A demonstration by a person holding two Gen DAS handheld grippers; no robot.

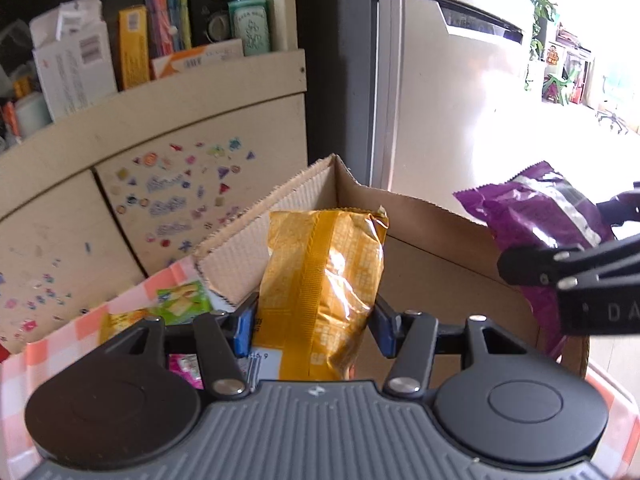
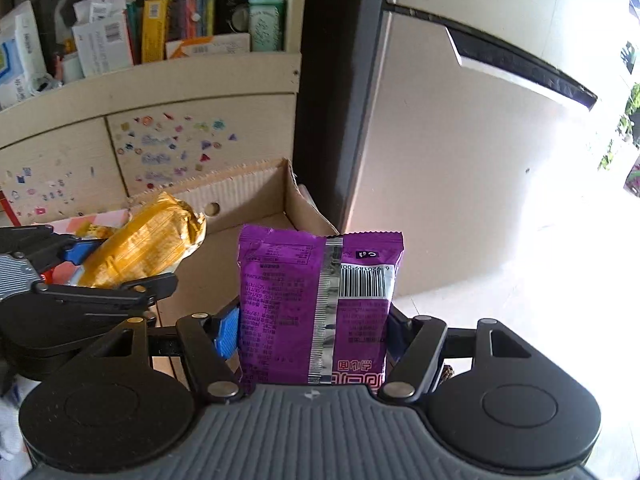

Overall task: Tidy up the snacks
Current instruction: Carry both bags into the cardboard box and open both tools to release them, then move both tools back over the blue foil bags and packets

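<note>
My left claw (image 1: 314, 320) grips the yellow packet (image 1: 320, 276), right claw (image 2: 314, 332) the purple packet (image 2: 316, 304), box (image 1: 440, 264) at 12 o'clock; crowded claws may collide.

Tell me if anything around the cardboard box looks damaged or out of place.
The cardboard box has a ragged, torn top edge with exposed corrugation, and a hole shows in its back wall in the right wrist view. Otherwise nothing odd: the yellow snack bag and purple snack bag are intact.
</note>
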